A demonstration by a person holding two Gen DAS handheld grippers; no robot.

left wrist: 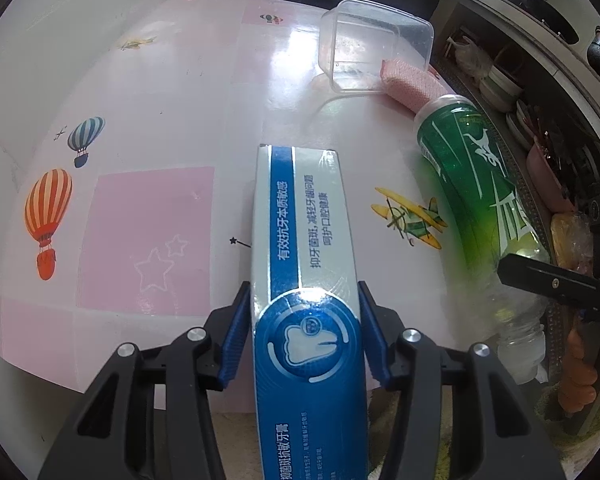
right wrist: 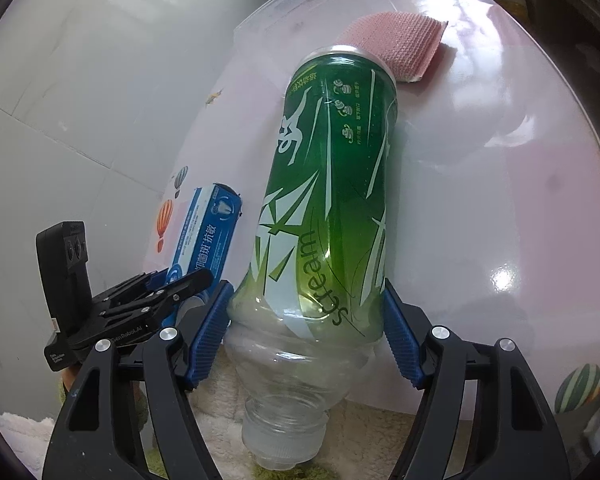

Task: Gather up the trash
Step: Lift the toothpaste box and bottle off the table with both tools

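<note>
We see our left gripper clamped on a blue-and-white toothpaste box, blue pads pressed to its long sides; the box juts over the near edge of the pink table. Our right gripper is closed around a bottle near the table's right edge. It is clear plastic with a green label, uncapped, neck toward us. Beyond it a clear tub lies tipped beside a pink sponge.
</note>
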